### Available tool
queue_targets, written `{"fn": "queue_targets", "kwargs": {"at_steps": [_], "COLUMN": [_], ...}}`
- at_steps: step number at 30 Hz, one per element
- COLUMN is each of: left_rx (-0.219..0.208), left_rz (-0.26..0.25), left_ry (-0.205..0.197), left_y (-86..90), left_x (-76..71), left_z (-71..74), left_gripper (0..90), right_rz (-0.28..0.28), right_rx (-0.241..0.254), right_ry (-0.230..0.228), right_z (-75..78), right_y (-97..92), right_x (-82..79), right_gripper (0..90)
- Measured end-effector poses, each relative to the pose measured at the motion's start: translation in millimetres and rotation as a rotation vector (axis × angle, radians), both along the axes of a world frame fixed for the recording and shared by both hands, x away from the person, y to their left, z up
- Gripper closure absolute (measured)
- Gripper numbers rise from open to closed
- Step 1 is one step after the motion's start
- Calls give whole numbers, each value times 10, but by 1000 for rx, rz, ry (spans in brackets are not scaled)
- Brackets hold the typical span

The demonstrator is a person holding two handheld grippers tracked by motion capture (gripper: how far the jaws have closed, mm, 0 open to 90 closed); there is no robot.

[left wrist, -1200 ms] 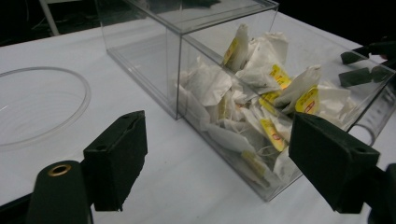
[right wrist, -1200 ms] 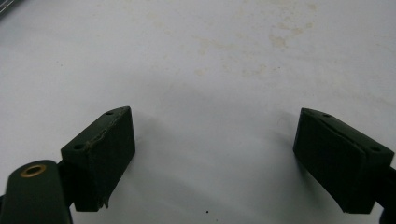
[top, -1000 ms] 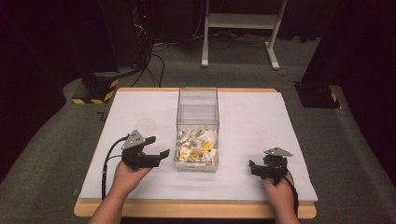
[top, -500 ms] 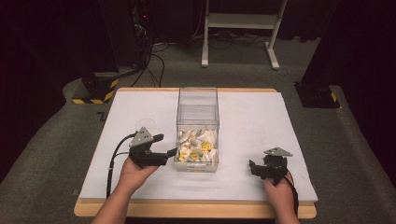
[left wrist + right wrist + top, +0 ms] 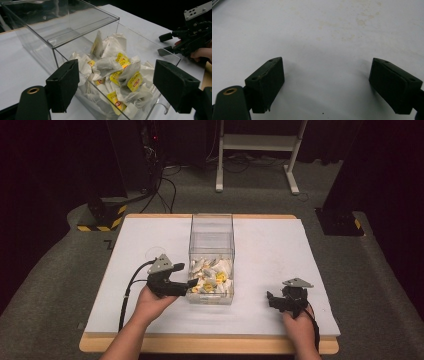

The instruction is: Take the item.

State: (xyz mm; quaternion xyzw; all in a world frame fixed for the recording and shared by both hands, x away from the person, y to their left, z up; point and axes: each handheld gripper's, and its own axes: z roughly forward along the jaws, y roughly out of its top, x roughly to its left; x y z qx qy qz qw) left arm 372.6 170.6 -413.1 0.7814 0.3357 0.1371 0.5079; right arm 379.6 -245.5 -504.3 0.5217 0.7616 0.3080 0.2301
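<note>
A clear plastic box (image 5: 211, 251) stands at the table's middle, its near part holding several white tea bags (image 5: 210, 277) with yellow tags. My left gripper (image 5: 191, 284) is open right beside the box's left near wall, raised a little. In the left gripper view its jaws frame the tea bags (image 5: 117, 72) seen over the box's wall (image 5: 82, 37). My right gripper (image 5: 271, 299) stays open near the table's front right, apart from the box. In the right gripper view its fingers (image 5: 265, 82) hover over bare white table (image 5: 324, 37).
The white table top (image 5: 280, 240) has free room left and right of the box. A faint round mark (image 5: 156, 252) lies left of the box. Beyond the table stand a white frame (image 5: 260, 150), cables and a yellow-black striped base (image 5: 100, 222) on the floor.
My left gripper has moved right and slightly up, from the table's left part to the box's near left wall. The right gripper has stayed in place.
</note>
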Motion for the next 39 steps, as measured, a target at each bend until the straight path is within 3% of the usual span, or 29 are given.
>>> {"fn": "queue_targets", "kwargs": {"at_steps": [9,17,21,29,39], "left_rx": [-2,59,89,126,142], "left_rz": [-41,-68,-80,-123,-138], "left_ry": [49,58,65,149,138], "left_y": [-116,-281,-355,-420,-408], "left_x": [65,116,156,255,257], "left_z": [-60,-85,-88,-142,-143], "left_gripper": [234,286,348,503,671], "right_rz": [0,0,0,0,1], "right_rx": [0,1,1,1,1], "right_ry": [0,1,0,1,1], "right_z": [0,0,0,0,0], "right_y": [0,0,-1,-1,-2], "right_x": [0,0,0,0,1], "right_gripper": [130,130,130,129,130]}}
